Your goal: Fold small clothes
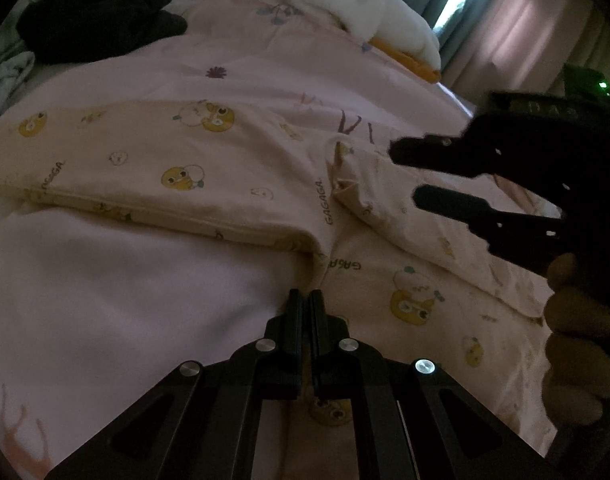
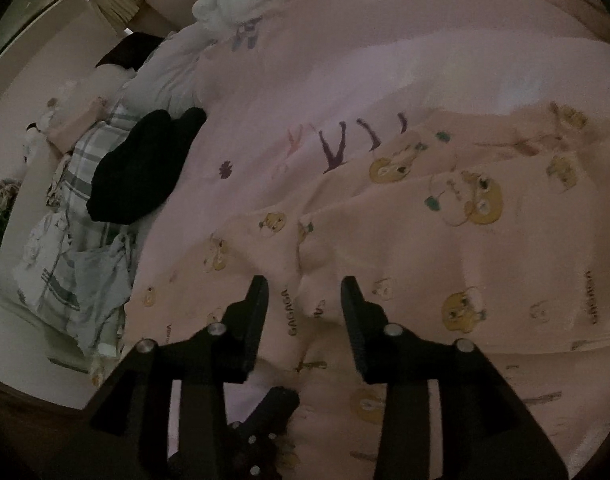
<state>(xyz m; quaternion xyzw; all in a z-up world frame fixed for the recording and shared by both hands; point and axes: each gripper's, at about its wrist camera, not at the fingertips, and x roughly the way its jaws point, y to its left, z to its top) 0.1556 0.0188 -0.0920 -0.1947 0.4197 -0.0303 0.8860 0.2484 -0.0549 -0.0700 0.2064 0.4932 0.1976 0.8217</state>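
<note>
A pale peach child's garment (image 1: 165, 160) (image 2: 425, 260), printed with yellow cartoon faces and "GAGAGA" lettering, lies partly folded on the pink quilt (image 1: 105, 280) (image 2: 345, 60). My left gripper (image 1: 306, 296) is shut, with its tips at the corner of the garment's folded edge. I cannot make out any cloth pinched between them. It also shows low in the right wrist view, where the left gripper (image 2: 273, 404) rests on the cloth. My right gripper (image 2: 305, 284) (image 1: 401, 172) stands open just over a rumpled sleeve, its pads apart and nothing pressed between them.
A black garment (image 1: 97, 20) (image 2: 141, 172) lies at the quilt's far left. White plush bedding (image 1: 345, 4) sits at the head of the bed and plaid cloth (image 2: 77, 248) hangs at the bed's edge. Curtains (image 1: 525, 20) are behind. A hand (image 1: 577, 320) holds the right gripper.
</note>
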